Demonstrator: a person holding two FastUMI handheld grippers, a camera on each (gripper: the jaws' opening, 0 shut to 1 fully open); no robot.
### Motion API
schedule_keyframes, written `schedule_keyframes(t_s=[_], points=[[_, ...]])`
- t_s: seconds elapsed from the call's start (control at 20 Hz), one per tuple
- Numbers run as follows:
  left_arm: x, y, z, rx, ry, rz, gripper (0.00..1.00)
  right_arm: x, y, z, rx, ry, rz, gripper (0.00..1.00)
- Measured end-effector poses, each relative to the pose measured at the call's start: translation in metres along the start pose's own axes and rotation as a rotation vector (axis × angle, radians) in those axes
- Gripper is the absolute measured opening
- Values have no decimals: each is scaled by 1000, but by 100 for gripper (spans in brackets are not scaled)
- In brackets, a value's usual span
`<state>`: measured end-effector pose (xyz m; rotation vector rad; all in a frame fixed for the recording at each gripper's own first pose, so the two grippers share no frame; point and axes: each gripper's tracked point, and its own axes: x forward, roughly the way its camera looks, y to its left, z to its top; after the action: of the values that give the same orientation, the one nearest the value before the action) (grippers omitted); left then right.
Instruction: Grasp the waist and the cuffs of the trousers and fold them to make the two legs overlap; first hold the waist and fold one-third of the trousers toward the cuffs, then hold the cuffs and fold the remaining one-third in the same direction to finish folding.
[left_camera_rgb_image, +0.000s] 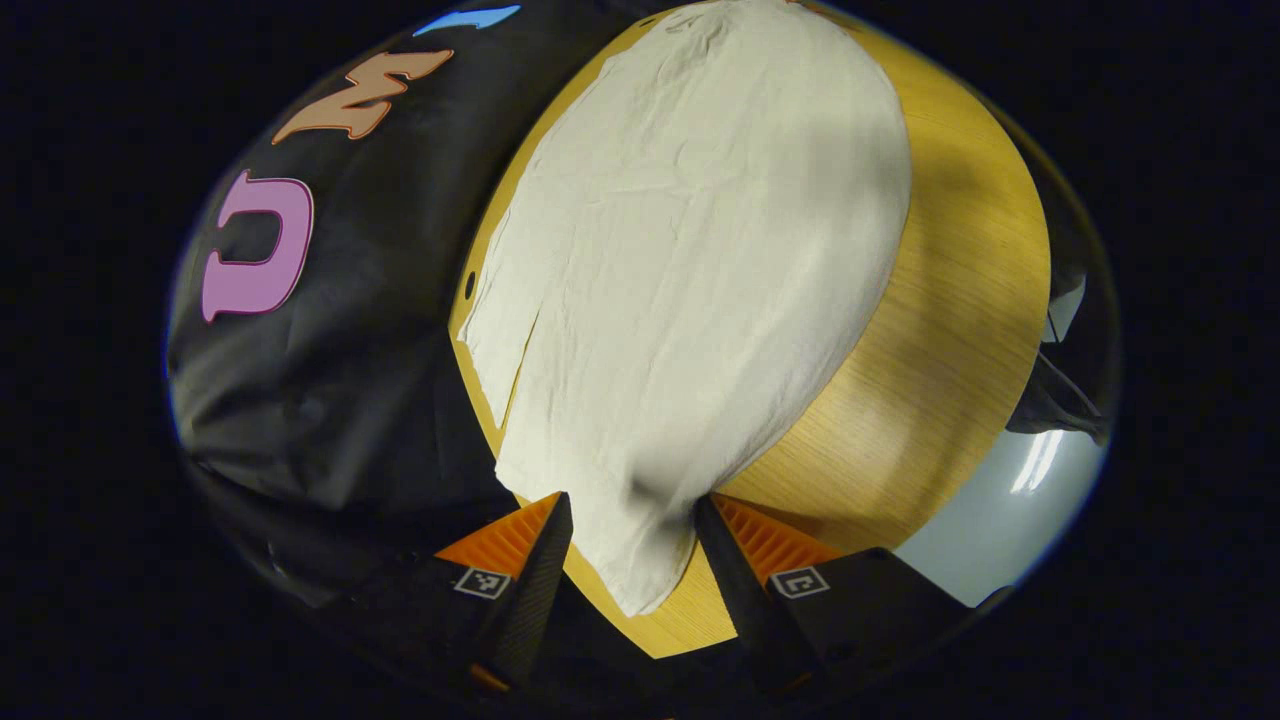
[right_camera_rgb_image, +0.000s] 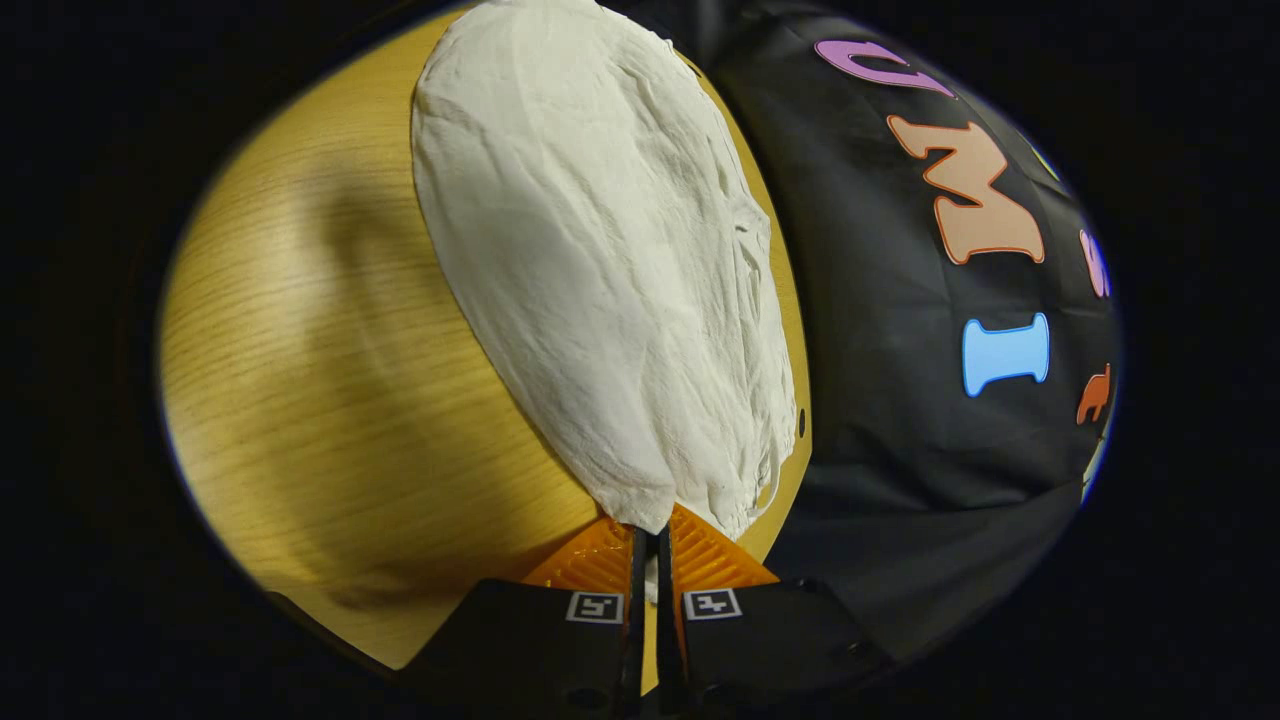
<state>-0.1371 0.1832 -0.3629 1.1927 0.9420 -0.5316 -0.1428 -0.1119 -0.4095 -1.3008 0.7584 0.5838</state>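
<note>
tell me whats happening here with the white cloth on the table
A person is folding pale trousers on a wooden table with a handheld tool in each hand. The right tool is pinched shut on one end of the trousers. The left tool is open, its fingers either side of the other end, not yet closed on it. The trousers lie spread along the table, creased, with no thirds fold visible.

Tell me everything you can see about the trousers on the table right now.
The trousers are off-white, thin-looking wrinkled cloth, lying flat and stretched lengthwise along the wooden table near its edge by the booth wall. One end lies between the spread fingers of the left gripper, which is not closed on it. The right gripper is pinched shut on the other end's corner.
</note>
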Motion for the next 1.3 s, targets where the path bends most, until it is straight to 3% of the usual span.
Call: schedule_keyframes(t_s=[0.15,0.2,0.5,0.65,0.8,1.3], points=[[5,-2,1,5,9,-20,61,0,0,0,0,1,-3,8],[9,-4,1,5,12,-27,47,0,0,0,0,1,-2,8],[8,-15,-1,-39,33,-37,1,0,-2,-1,37,6,4,8],[10,-13,0,-118,44,-33,0,-1,-7,-1,137,22,33,7],[9,-3,4,-218,40,-31,0,-7,-28,2,167,5,-14,4],[3,76,47,-371,34,137,0,-19,-102,20,256,-89,-143,6]])
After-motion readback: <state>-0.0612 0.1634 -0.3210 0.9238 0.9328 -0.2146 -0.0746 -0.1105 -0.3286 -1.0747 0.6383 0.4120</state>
